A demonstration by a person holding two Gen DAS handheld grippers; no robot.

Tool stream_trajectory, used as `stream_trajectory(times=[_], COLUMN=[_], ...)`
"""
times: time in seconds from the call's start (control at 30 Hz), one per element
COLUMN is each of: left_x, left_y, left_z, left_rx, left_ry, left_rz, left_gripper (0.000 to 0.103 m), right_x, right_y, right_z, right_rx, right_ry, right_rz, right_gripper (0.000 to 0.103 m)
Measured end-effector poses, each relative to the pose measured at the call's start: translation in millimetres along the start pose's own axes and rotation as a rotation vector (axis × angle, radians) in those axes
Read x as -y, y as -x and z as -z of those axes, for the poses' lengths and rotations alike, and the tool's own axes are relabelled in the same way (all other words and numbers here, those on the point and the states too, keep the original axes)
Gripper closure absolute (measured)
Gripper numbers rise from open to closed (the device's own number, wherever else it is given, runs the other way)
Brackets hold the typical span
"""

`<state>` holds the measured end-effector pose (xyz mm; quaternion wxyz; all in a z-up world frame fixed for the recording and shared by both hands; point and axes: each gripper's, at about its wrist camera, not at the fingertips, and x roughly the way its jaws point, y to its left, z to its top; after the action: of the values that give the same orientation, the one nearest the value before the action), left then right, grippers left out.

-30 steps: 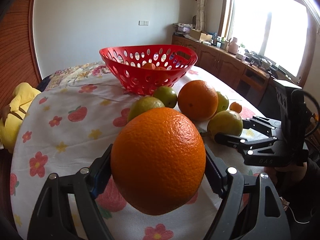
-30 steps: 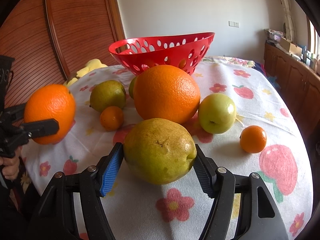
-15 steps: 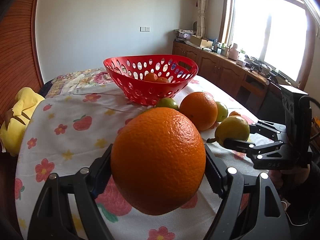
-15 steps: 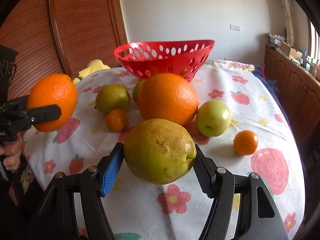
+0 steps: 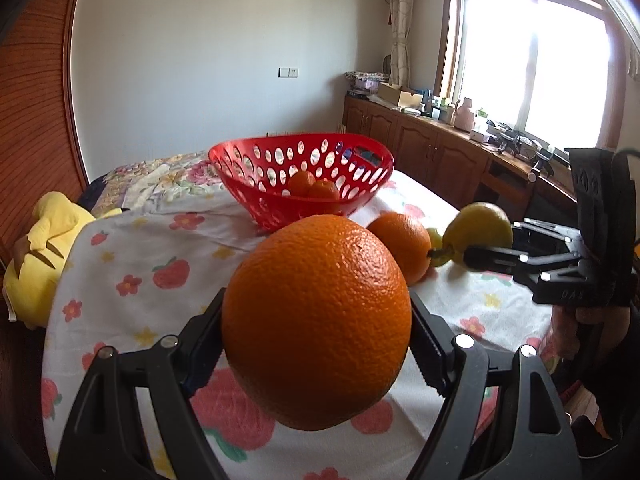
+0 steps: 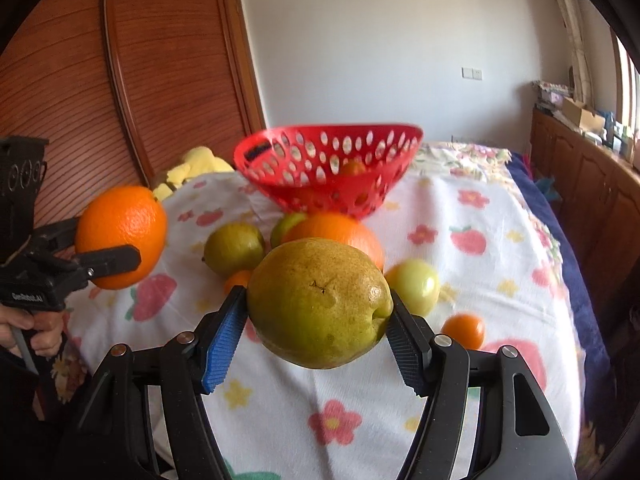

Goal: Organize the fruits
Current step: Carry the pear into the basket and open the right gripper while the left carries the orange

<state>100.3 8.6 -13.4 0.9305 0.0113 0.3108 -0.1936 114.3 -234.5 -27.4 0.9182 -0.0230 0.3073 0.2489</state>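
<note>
- The left gripper [image 5: 316, 344] is clamped on a large orange [image 5: 316, 320], held clear above the flowered cloth.
- The right gripper [image 6: 318, 334] is closed around a yellow-green pear [image 6: 318, 302], also lifted off the cloth.
- The red basket [image 5: 256, 168] stands straight ahead of both grippers, beyond the loose fruit, with small oranges [image 5: 312, 188] already inside.
- The relation that matters is height and range: the basket rim sits about level with each held fruit but well apart from it, so either one must likely travel forward and over the rim before release.
- From the left wrist view the basket lies almost dead ahead of the orange; in the right wrist view it is also ahead. Which hand is nearer I cannot tell.
- The pear's long axis lies roughly along the gripper's line of sight, stem end away from the camera.
- The right wrist view shows what the left misses: a second pear [image 6: 234, 248], a green apple [image 6: 414, 288], a small orange [image 6: 464, 330] and a second large orange [image 6: 340, 232] left on the tabletop [image 6: 500, 208].
- The left wrist view alone shows a yellow plush toy [image 5: 36, 252] clearly at the edge.
</note>
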Motion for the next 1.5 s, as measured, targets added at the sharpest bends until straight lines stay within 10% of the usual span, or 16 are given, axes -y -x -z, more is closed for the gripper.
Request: stream_trajectory(times=[0.7,1.5], left_x=[-23.3,-47.0], left_y=[-40.4,-91.6], left_z=[-63.8,-111.2], left_rx=[0.027,0.015], left_ry=[-0.031,-0.027], left_rz=[-0.024,-0.009], left_gripper=[0.022,0.022], right_x=[17.8,21.0], right_y=[-62.2,-158.1], right_z=[-107.8,-122.8], right_rx=[-0.010,-0.253], right_ry=[0.154,0.240], right_rz=[-0.003,-0.058], right_gripper=[0.034,0.034])
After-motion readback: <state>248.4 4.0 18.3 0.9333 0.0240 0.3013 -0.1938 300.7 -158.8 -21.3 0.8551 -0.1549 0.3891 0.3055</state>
